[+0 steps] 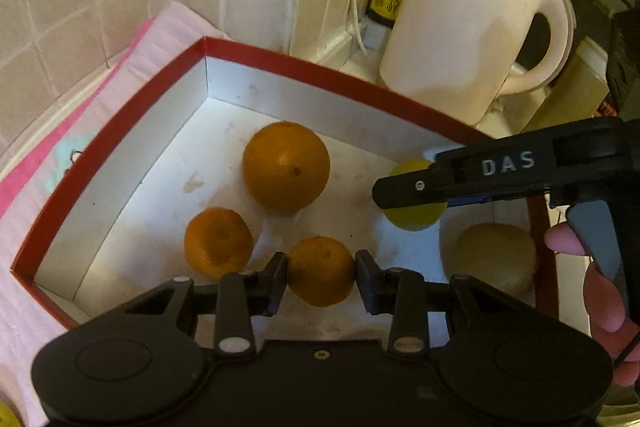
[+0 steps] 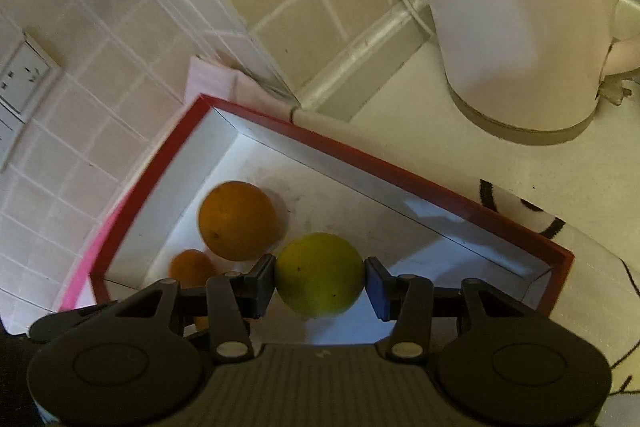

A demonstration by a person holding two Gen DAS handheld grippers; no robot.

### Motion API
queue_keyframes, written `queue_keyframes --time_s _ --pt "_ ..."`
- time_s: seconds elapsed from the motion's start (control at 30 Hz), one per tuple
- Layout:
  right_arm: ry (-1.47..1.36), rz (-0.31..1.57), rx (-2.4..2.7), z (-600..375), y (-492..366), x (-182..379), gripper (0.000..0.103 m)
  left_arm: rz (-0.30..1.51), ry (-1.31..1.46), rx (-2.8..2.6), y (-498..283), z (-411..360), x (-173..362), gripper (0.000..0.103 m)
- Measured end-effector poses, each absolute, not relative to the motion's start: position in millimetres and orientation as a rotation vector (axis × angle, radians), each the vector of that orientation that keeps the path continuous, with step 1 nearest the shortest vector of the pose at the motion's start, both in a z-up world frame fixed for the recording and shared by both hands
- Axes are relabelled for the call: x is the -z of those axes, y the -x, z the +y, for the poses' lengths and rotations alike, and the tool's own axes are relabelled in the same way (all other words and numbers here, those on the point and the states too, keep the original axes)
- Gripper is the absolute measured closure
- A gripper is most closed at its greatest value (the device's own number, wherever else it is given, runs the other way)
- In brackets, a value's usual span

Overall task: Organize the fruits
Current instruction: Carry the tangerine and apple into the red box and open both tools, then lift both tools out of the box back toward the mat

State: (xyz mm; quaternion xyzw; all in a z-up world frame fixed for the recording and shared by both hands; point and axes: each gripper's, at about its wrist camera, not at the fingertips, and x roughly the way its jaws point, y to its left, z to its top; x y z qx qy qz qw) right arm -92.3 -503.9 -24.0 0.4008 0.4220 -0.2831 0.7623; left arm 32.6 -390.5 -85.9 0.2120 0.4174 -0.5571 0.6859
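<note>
The left gripper (image 1: 321,271) has its jaws clamped on a small orange (image 1: 320,271), and the right gripper (image 2: 319,275) has its jaws clamped on a yellow-green fruit (image 2: 319,275), probably a lemon. Both fruits hang over the inside of the red-rimmed box (image 1: 120,115), each pinched across its middle so it cannot roll out before being set down.

Inside the box, a large orange (image 1: 286,167) lies toward the far wall, a second small orange (image 1: 218,242) is just beside the held one, and a pale round fruit (image 1: 496,259) sits near the box's right side; its kind is unclear in the dim light.

The box floor toward its far right corner is bare. A white kettle (image 1: 472,27) stands close beyond the far rim, so room there is tight.
</note>
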Motion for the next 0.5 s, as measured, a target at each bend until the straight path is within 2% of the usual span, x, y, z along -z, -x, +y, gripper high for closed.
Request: queue_keyframes --time_s 0.33,0.4,0.47,0.5 --pt "-0.850 0.949 0.612 -504 86 35 0.052 0.963 -0.491 1.231 -30 -395 90 0.058" --pt "-0.864 0.957 0.616 -506 88 31 0.050 0.976 -0.511 1.215 -30 -397 90 0.048" --pt "-0.889 0.917 0.616 -510 98 20 0.042 0.946 -0.515 1.201 -29 -390 81 0.042" --pt "-0.889 0.902 0.618 -512 103 12 0.040 0.928 -0.505 1.200 -29 -384 72 0.034"
